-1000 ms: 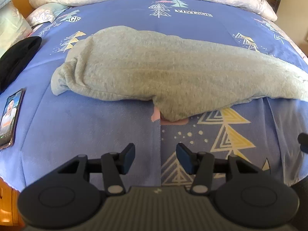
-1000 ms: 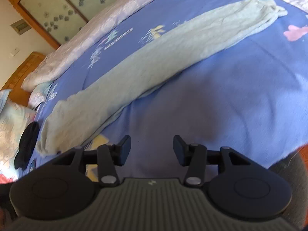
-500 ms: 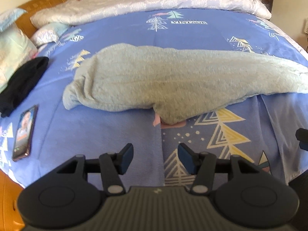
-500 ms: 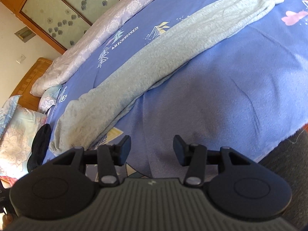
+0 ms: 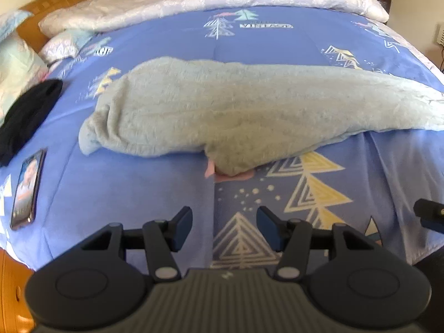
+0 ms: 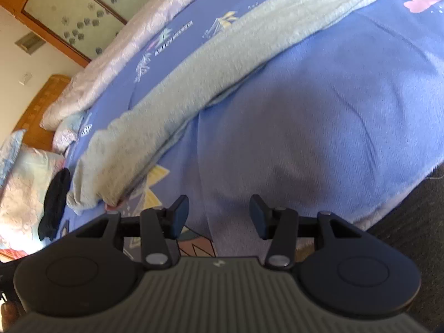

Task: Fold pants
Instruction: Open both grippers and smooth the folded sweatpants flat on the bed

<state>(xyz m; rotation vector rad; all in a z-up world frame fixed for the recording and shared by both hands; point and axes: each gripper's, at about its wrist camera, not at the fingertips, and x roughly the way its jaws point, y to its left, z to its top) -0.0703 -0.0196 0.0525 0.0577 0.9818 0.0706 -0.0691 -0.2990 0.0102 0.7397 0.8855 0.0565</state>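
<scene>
Jaws of both the left gripper (image 5: 224, 229) and right gripper (image 6: 219, 216) stand spread and empty; the left's have just been opening. Pants (image 5: 236, 116) lie lengthwise-folded across the bed (image 5: 138, 194). Next, probably: reach in, pinch an end.

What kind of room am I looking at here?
Most likely a bedroom: a bed with a blue patterned bedspread, pillows against a wooden headboard, and grey pants laid across it.

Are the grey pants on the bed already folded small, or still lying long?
Still long. The grey pants stretch as one narrow strip across the blue bedspread, legs apparently laid together lengthwise; no crosswise fold shows.
</scene>
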